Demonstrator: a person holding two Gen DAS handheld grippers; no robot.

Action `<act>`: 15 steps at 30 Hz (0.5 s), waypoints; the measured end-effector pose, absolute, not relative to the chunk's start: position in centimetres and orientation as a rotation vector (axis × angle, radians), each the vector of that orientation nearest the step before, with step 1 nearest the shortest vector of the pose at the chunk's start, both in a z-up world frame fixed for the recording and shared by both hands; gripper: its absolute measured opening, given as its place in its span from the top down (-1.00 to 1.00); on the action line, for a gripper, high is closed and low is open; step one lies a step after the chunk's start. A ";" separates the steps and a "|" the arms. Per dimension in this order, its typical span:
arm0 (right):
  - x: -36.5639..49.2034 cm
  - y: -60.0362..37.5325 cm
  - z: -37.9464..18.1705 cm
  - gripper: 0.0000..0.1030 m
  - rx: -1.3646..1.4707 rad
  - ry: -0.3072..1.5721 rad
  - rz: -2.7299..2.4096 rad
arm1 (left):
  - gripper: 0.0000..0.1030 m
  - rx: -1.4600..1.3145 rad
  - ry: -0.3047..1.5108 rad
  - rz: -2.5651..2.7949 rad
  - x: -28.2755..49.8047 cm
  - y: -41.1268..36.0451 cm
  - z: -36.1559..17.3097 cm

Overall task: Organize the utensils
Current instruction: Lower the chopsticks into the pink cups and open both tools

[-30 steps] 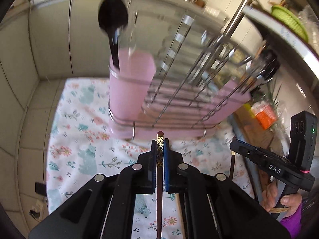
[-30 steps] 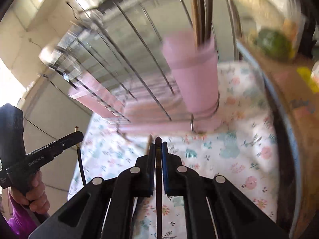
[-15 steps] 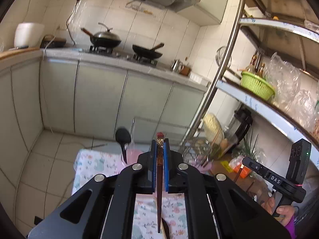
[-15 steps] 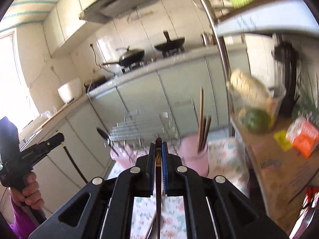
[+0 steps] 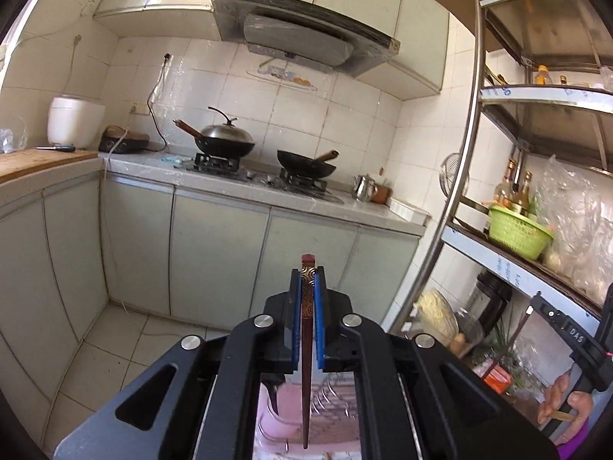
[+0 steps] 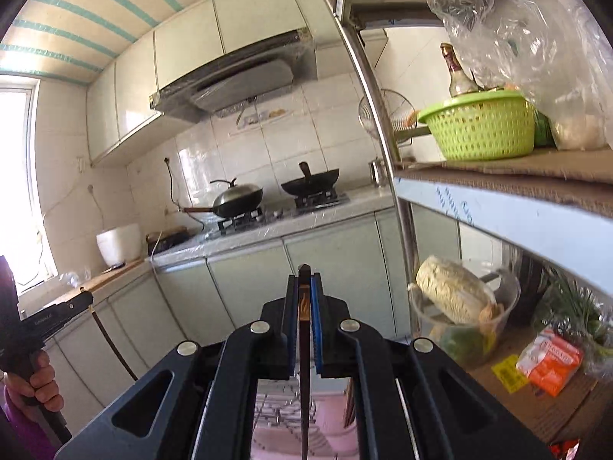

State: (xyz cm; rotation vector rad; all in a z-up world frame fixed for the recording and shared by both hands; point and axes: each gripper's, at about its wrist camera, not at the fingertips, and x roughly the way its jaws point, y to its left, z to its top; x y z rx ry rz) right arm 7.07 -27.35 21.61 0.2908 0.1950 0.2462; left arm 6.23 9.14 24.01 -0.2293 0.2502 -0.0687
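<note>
My left gripper is shut on a dark red chopstick with a gold patterned top, held upright, its thin end hanging down over the pink rack far below. A pink cup with a black spoon stands at the rack's left. My right gripper is shut on a dark chopstick, also upright above the pink rack and its pink cup. The right gripper shows in the left wrist view, the left one in the right wrist view.
A steel shelf post rises at the right, its shelves holding a green basket, bottles and bags. A counter with two woks runs along the back wall. A white rice cooker stands at left.
Both grippers have risen high and tilted up with their chopsticks. The pink rack, close in front a second ago, now lies far below at the bottom edge of both views.
</note>
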 end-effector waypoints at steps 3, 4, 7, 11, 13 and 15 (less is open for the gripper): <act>8.7 -27.4 22.2 0.88 0.282 0.178 0.237 | 0.90 -0.240 0.230 -0.058 7.6 9.8 24.3; 9.3 -27.3 22.3 0.88 0.272 0.173 0.235 | 0.90 -0.235 0.222 -0.050 8.0 9.9 24.3; 10.8 -27.2 22.3 0.88 0.252 0.168 0.223 | 0.90 -0.221 0.223 -0.033 9.6 10.1 23.8; 12.3 -26.8 21.8 0.88 0.239 0.169 0.209 | 0.90 -0.210 0.261 -0.035 11.5 9.9 22.3; 12.9 -26.5 21.2 0.88 0.224 0.179 0.201 | 0.90 -0.188 0.275 -0.030 12.0 9.7 21.3; 13.4 -26.2 20.6 0.88 0.209 0.190 0.193 | 0.90 -0.176 0.297 -0.030 12.6 9.5 20.2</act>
